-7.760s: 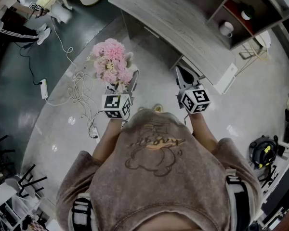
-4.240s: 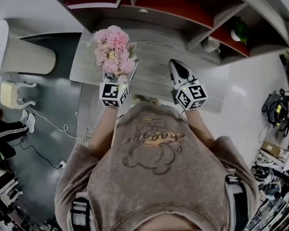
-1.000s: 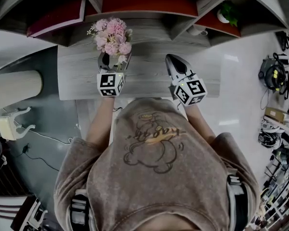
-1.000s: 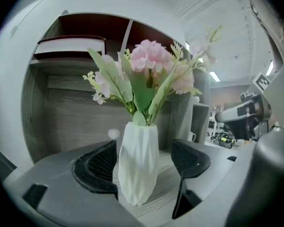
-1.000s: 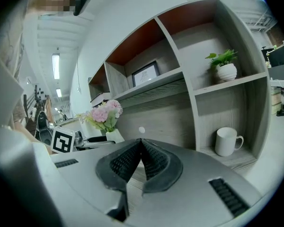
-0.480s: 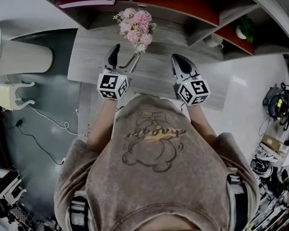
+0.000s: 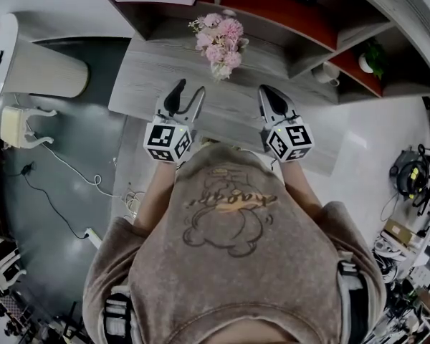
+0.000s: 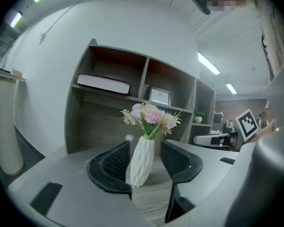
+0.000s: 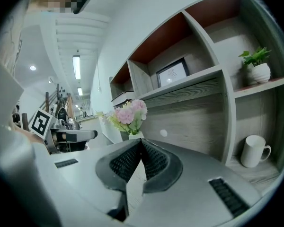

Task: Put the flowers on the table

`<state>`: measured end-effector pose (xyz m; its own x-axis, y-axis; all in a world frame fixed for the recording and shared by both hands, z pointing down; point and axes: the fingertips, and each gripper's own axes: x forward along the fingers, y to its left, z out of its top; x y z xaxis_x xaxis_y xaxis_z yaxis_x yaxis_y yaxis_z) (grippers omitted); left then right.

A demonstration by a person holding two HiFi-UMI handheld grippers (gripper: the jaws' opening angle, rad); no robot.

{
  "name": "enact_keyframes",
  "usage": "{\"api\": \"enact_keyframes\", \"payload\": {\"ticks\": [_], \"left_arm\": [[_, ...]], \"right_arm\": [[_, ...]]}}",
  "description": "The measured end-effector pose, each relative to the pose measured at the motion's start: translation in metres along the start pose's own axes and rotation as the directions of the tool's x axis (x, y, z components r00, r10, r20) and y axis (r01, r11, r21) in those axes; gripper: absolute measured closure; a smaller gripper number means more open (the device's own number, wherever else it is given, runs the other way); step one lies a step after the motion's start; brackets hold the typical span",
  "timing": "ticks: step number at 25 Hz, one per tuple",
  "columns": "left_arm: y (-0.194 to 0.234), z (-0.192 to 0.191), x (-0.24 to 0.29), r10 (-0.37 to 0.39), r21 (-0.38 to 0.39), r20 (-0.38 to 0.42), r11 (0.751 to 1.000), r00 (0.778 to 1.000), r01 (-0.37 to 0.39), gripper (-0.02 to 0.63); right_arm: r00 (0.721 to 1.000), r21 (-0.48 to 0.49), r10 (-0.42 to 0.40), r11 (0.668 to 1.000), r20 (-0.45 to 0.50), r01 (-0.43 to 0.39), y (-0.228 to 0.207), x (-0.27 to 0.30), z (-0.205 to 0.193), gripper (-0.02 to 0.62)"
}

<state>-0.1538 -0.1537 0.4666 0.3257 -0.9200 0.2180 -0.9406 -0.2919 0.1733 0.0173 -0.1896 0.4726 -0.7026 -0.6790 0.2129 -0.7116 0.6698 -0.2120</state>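
The flowers [image 7: 221,38] are a small rounded bunch of soft pink, ruffled blooms mixed with paler cream sprigs and a few green leaves. Their stems sit in a white vase [image 8: 142,161] with a matte, faceted surface of slanted folds, narrow at the neck and wider towards the base. The vase stands upright on the table [image 7: 150,77], a flat top of grey wood grain, close to the back edge where the shelf unit [image 8: 80,108] rises.

The shelf unit is the same grey wood, with red-brown back panels in its upper compartments. A flat book [image 8: 104,83] lies in one compartment, a dark framed picture [image 8: 159,96] stands in the next, and a plain white mug [image 9: 254,150] sits lower down, with a small potted plant [image 9: 256,65] above it.

The left gripper [image 7: 188,92] hangs over the table just short of the vase. Its jaws are apart and closing; the black, cross-hatched pads [image 8: 114,164] frame the vase in the left gripper view, yet the vase stands beyond their tips and neither pad touches it. The right gripper [image 9: 141,143] is off to the side of the vase, its ribbed pads brought together at the tips with nothing between them.
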Motion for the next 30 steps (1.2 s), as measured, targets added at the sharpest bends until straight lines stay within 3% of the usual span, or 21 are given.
{"api": "enact_keyframes", "payload": {"ticks": [3,10,16,30], "left_arm": [[0.000,0.000,-0.002,0.012,0.010,0.007,1.000,1.000,-0.012,0.486],[0.005,-0.002,0.001,0.019,0.009,0.001,1.000,1.000,-0.019,0.576],[0.007,0.000,0.009,-0.004,-0.003,-0.012,1.000,1.000,0.004,0.588],[0.007,-0.005,0.008,0.020,-0.046,-0.012,0.999,1.000,-0.020,0.588]], "right_arm": [[1.000,-0.003,-0.002,1.000,0.000,0.002,-0.001,-0.001,-0.001,0.598],[1.000,0.000,-0.015,1.000,0.003,0.015,-0.003,-0.002,-0.006,0.598],[1.000,-0.001,-0.023,1.000,0.005,0.023,-0.003,-0.002,-0.008,0.598],[1.000,-0.011,-0.015,1.000,-0.002,0.015,-0.005,-0.003,-0.006,0.598]]}}
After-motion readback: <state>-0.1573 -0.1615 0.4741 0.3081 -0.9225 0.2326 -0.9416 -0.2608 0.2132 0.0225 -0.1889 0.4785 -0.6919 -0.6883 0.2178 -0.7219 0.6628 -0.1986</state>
